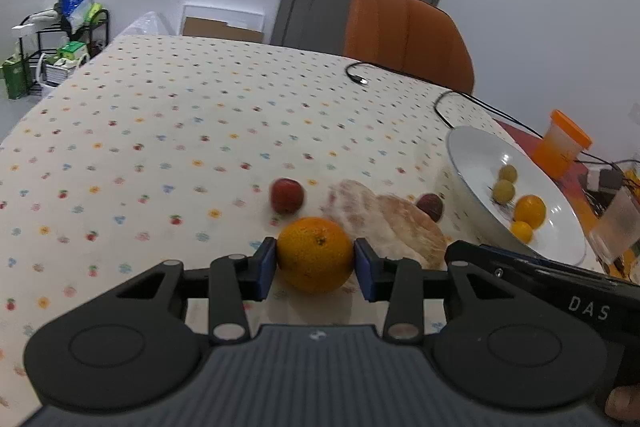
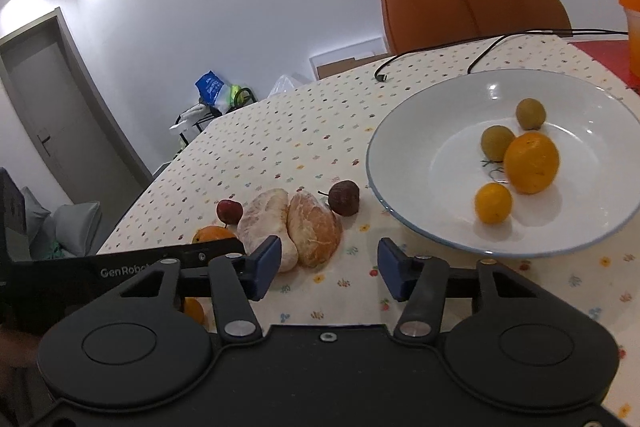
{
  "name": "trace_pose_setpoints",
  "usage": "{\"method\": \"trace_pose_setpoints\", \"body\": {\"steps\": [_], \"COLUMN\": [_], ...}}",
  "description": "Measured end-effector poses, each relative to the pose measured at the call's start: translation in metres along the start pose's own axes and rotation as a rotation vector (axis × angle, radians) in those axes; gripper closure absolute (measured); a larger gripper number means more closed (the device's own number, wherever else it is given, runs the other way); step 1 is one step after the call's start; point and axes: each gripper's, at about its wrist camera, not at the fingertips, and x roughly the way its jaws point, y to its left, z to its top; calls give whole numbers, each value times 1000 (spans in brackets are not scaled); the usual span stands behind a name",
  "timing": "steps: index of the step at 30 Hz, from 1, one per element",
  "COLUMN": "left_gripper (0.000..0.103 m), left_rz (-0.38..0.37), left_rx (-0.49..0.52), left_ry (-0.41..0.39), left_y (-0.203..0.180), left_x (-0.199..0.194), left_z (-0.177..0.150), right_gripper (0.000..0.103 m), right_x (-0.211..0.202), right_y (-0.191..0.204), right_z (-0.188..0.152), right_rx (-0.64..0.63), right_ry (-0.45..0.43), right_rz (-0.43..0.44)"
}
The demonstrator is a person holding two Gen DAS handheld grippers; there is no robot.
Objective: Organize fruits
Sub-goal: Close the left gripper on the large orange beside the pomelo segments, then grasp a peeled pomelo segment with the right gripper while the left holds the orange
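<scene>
**Orange pinched, pomelo pieces next**

Plate (image 2: 400, 227) sits at two o'clock of the fruit cluster, already holding four small fruits. Pomelo pieces (image 2: 292, 227) lie at eleven o'clock of the right gripper (image 2: 326, 267), whose jaws stand half-wide around nothing. Left gripper (image 1: 315, 263) presses both pads on the orange (image 1: 314, 253); lift straight, carry gently toward the plate.
</scene>
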Motion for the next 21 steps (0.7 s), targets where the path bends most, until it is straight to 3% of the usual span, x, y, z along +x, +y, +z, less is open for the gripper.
{"method": "trace_pose_setpoints", "body": {"steps": [18, 21], "left_gripper": [63, 63], "left_rz": [34, 31], "left_rx": [-54, -58], "left_ry": [-15, -30], "left_y": [32, 35], "left_x": [-9, -14], "left_z": [4, 4], "right_gripper": [67, 74], "right_x": [32, 29], "right_y": [27, 27], "right_z": [3, 4], "right_rx": [-66, -45], "right_ry": [12, 34], "right_rz": [-69, -38]}}
